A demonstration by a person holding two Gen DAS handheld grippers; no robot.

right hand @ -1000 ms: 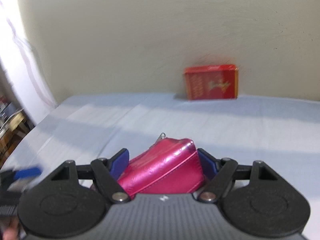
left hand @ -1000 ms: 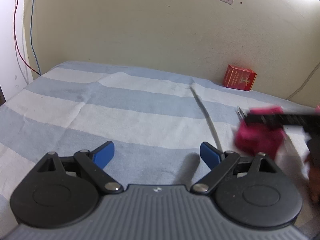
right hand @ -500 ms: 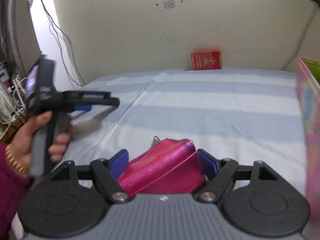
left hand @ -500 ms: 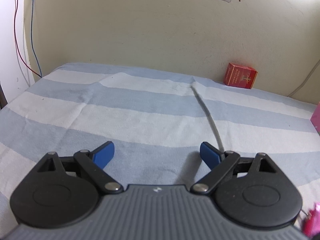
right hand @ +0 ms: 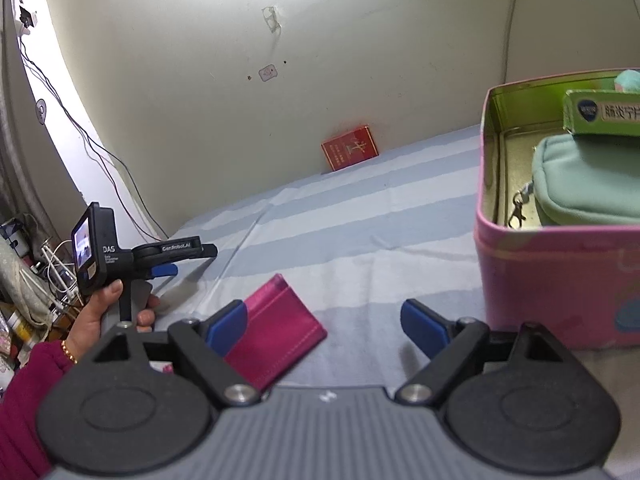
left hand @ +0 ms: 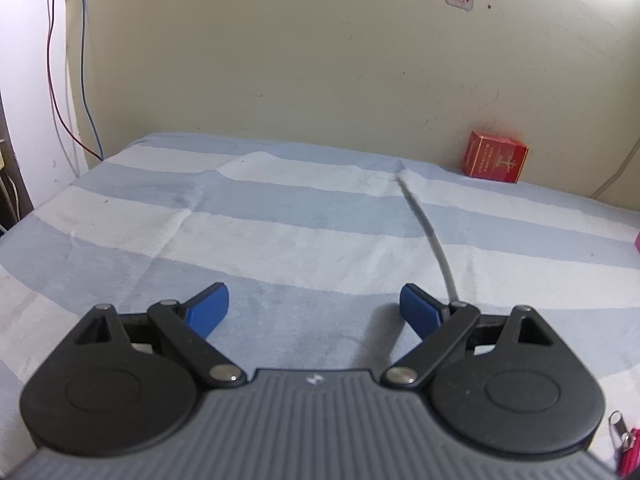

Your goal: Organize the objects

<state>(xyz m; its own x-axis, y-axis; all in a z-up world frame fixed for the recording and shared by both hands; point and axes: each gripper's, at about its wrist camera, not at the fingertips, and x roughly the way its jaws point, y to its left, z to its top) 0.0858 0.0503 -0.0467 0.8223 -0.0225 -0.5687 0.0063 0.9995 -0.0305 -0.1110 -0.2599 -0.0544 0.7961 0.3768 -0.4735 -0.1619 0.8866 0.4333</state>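
Observation:
A magenta pouch (right hand: 276,330) lies flat on the striped sheet, just under my right gripper's left finger. My right gripper (right hand: 324,322) is open and empty above it. A sliver of the pouch with its zip pull (left hand: 626,448) shows at the bottom right of the left wrist view. My left gripper (left hand: 314,308) is open and empty over the bed; it also shows in the right wrist view (right hand: 176,258), held in a hand at the left. A pink tin box (right hand: 556,276) stands to the right, holding a mint pouch (right hand: 588,184) and a green carton (right hand: 600,114).
A red packet (left hand: 495,157) leans against the wall at the bed's far edge, also in the right wrist view (right hand: 350,147). A crease (left hand: 430,232) runs down the blue-and-white sheet (left hand: 280,224). Cables and clutter (right hand: 36,268) sit off the bed's left side.
My right gripper has opened and let the magenta pouch drop onto the sheet beside the pink tin. The right view swung right, bringing the tin in. My left gripper stayed put and open.

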